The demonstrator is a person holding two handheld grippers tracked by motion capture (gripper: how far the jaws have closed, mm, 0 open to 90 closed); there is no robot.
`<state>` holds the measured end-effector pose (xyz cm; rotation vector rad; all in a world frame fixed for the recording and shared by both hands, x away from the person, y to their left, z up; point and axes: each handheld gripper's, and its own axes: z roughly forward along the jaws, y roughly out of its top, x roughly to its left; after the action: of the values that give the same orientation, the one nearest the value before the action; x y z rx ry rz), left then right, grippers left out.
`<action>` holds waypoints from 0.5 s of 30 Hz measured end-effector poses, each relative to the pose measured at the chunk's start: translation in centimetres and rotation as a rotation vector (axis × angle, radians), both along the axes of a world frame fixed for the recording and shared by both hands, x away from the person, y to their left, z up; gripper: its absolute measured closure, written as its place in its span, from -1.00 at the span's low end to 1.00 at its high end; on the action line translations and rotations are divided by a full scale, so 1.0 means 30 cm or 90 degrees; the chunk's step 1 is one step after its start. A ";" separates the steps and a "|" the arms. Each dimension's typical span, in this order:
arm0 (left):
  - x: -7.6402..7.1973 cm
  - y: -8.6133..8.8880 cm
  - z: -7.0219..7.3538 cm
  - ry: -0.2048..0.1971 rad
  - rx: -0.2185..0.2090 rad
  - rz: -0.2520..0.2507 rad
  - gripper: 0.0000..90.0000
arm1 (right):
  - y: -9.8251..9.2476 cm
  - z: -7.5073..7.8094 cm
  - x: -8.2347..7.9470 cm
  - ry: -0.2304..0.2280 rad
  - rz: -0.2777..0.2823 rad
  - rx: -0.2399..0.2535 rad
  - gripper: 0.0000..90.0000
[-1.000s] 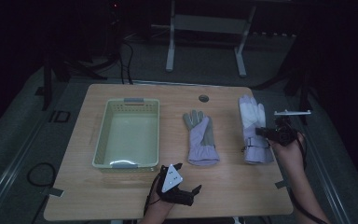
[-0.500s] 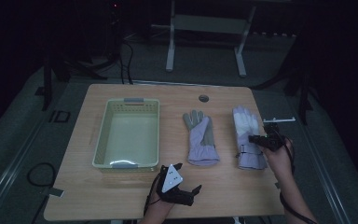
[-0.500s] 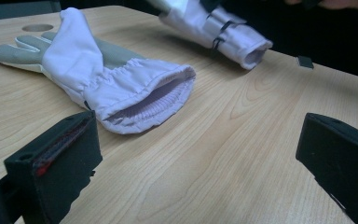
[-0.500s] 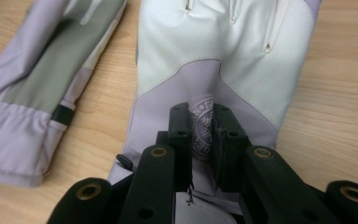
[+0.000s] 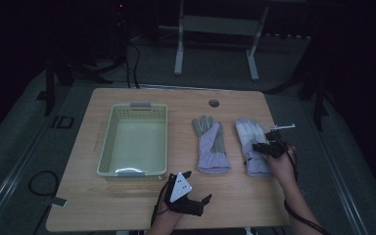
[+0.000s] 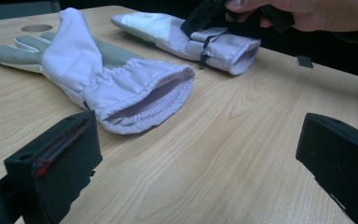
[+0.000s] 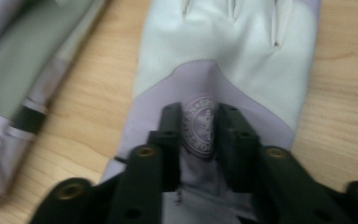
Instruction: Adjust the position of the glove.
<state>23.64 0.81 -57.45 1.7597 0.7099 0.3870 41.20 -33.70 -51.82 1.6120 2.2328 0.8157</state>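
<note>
Down at the near edge of the bench (image 5: 127,205) my left gripper (image 5: 191,196) just sits there, same spot as a second ago, jaws spread wide with nothing between them. From its camera the closer glove (image 6: 98,79) lies flat, cuff gaping toward me.

Further out is where things changed: my right gripper (image 5: 265,147) has slid in over the white-and-lilac glove (image 5: 252,147), which a moment back it was only hovering beside. Now the jaws sit low over the lilac part behind the palm, one on either side of the round badge (image 7: 200,123), with fabric bunched up between them. Looks like they're pinching it, but I honestly can't tell if they're fully clamped yet.

My guess: this glove gets picked up next, probably headed for the green basket (image 5: 108,142) at the left, which is empty so far.
</note>
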 end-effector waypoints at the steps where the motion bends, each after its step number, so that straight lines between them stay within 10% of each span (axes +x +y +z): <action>1: 0.000 0.000 0.000 0.000 0.000 0.000 -1.00 | 0.000 0.000 0.000 0.000 0.000 0.000 0.54; 5: 0.000 0.000 0.000 0.000 0.000 0.000 -1.00 | -0.027 0.046 -0.015 -0.049 0.039 0.008 0.33; 15: 0.000 0.000 0.000 0.001 0.002 0.001 -1.00 | -0.054 0.031 0.003 -0.038 0.081 0.003 0.15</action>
<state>23.64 0.81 -57.44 1.7620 0.7118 0.3878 41.29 -35.33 -50.88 1.4394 2.3116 0.8906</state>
